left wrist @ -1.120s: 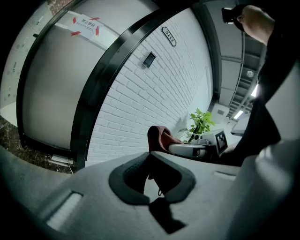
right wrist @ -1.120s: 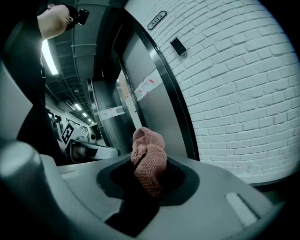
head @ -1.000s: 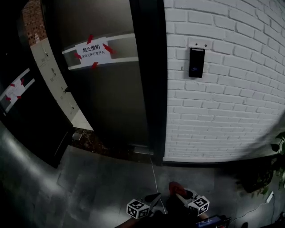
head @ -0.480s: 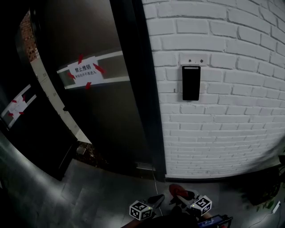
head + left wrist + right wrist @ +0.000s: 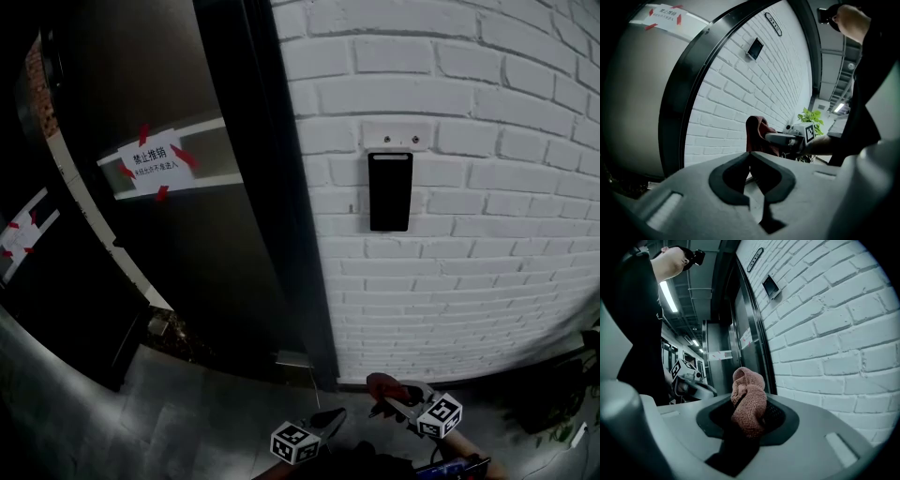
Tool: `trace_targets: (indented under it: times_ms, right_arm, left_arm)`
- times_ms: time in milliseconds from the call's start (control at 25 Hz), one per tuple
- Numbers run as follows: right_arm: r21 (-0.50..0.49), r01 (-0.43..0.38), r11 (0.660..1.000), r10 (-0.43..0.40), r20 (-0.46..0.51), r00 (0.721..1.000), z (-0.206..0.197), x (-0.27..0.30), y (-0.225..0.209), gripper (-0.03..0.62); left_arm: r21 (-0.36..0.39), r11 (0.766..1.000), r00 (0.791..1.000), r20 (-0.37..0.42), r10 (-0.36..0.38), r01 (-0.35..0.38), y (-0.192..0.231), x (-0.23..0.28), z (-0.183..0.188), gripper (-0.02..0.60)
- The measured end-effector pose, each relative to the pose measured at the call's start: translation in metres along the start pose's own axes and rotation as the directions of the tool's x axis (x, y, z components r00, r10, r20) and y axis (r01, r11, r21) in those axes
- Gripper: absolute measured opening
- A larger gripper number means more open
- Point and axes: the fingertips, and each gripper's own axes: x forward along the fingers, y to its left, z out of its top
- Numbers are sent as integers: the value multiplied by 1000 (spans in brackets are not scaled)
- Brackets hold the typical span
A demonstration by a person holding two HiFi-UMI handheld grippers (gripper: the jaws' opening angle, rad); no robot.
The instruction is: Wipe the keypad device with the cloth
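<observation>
The right tool [image 5: 749, 420] is closed on the cloth [image 5: 749, 401]. The cloth is a bunched reddish terry wad pinched between the jaws, with a lump standing proud of the tips. The left tool [image 5: 752, 164] has its jaws together at the tips, with nothing between them.

In the head view both tools sit low, well below the keypad [image 5: 389, 191]. The right one is almost straight under it and the left one is under it and to its left. The keypad is a dark upright slab with its face unlit, fixed on the white brick wall [image 5: 487, 112] just beneath a small pale plate. A dark door frame [image 5: 272, 187] stands near the keypad's left, and a taped notice [image 5: 150, 159] is on the door farther left.

The step in hand looks like the approach: the cloth is gripped and wiping has not begun. The next move calls for lifting the right tool up to the keypad and laying the protruding wad against its face. The strokes should be light, so that the cloth rather than the jaw tips meets the glass. The left tool seems to have no part in this.
</observation>
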Motion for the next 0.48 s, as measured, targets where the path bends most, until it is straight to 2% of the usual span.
trace_targets:
  times_ms: [120, 240, 400, 480]
  right_arm:
    - [-62, 7, 998, -5, 40, 999, 42, 5, -12, 123]
    - [-166, 1, 986, 7, 45, 999, 91, 10, -22, 123]
    - [-326, 5, 945, 5, 29, 1000, 163, 16, -37, 123]
    - [-399, 32, 916, 2, 86, 996, 219, 15, -34, 123]
  left_arm:
    - [14, 1000, 1000, 20, -23, 23, 7, -2, 21, 5]
    - [20, 998, 997, 42, -58, 57, 7, -7, 44, 5]
    - [36, 995, 994, 61, -94, 92, 11, -15, 62, 5]
    - [25, 994, 992, 62, -106, 105, 11, -20, 63, 5]
